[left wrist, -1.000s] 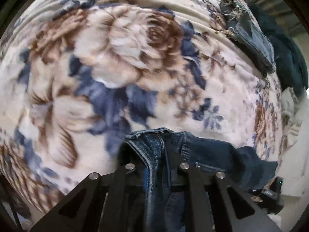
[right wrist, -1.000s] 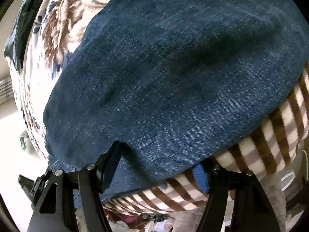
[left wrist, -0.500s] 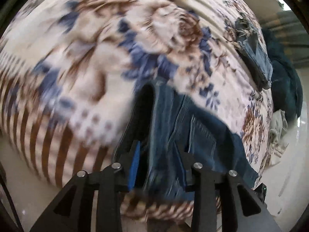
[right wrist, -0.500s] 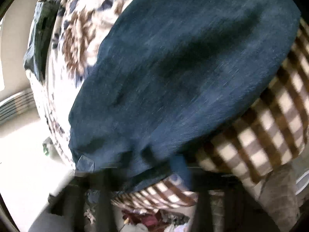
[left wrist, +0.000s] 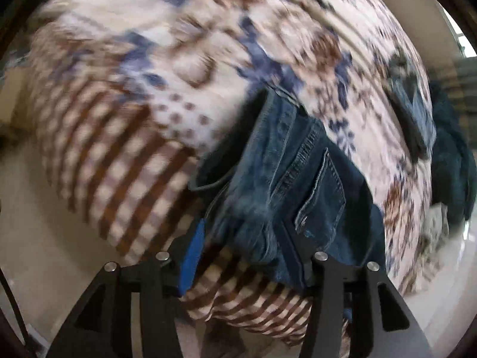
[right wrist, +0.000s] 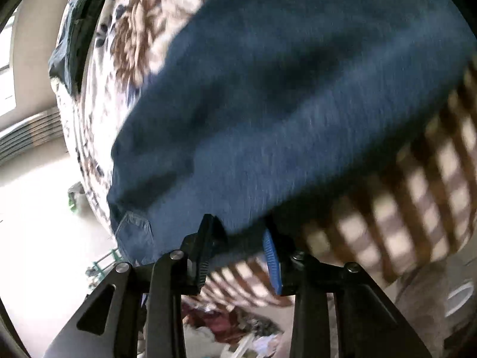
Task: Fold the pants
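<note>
Dark blue jeans (left wrist: pixel 298 173) lie on a floral and checked blanket (left wrist: pixel 125 113) at the bed's near edge. In the left wrist view their waistband and back pocket face me. My left gripper (left wrist: pixel 244 247) is open, its fingers apart on either side of the waistband end. In the right wrist view a broad leg of the jeans (right wrist: pixel 298 104) fills the frame. My right gripper (right wrist: pixel 238 253) is open, with the denim's edge lying between its fingers. Both views are blurred by motion.
Other folded jeans (left wrist: pixel 414 119) and a dark green garment (left wrist: pixel 453 155) lie at the bed's far right. The same stack of denim (right wrist: pixel 74 29) shows at the top left of the right wrist view. The pale floor (right wrist: pixel 35 223) lies below, with clutter (right wrist: pixel 232 328) under the bed's edge.
My left gripper has opened, released the waistband and pulled back toward the bed's checked edge. My right gripper has narrowed its opening around the leg's edge and has shifted.
</note>
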Action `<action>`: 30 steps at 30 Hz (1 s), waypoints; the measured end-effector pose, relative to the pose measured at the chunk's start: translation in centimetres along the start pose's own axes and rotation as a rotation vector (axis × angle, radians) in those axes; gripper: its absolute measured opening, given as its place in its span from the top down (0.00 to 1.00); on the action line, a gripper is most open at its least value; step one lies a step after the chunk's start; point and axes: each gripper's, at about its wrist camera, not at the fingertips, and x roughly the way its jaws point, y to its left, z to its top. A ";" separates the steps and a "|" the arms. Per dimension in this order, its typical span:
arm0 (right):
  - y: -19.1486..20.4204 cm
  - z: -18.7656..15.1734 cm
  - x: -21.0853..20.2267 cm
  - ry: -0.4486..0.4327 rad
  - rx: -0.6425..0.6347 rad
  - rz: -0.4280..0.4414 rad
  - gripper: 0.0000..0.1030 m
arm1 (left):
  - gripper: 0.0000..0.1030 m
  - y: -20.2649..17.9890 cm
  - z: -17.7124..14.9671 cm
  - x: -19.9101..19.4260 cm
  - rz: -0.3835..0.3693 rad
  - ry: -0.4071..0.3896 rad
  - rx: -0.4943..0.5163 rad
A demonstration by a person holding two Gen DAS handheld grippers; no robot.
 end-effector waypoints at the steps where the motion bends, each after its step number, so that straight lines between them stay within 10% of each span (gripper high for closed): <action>1: -0.1 -0.7 0.5 0.013 -0.010 -0.001 0.66 | 0.53 0.2 -0.6 -0.9 0.010 -0.024 -0.014; 13: -0.4 -1.9 4.8 -0.008 0.045 0.084 0.64 | 0.54 -2.8 -0.8 6.0 -0.071 0.047 -0.060; 16: -0.1 -2.8 3.1 -0.034 0.039 0.119 0.64 | 0.84 -4.4 -0.5 5.3 -0.023 -0.020 0.021; 26: -0.3 -0.9 4.8 -0.081 0.101 0.076 0.62 | 0.89 -4.9 0.6 3.5 0.019 -0.078 0.146; 28: -0.2 -1.1 4.5 -0.109 0.110 0.067 0.90 | 0.89 -5.0 0.3 3.3 0.020 -0.078 0.158; 30: -0.3 -2.3 3.7 -0.133 0.101 0.068 0.94 | 0.89 -4.5 0.0 3.1 0.027 -0.074 0.152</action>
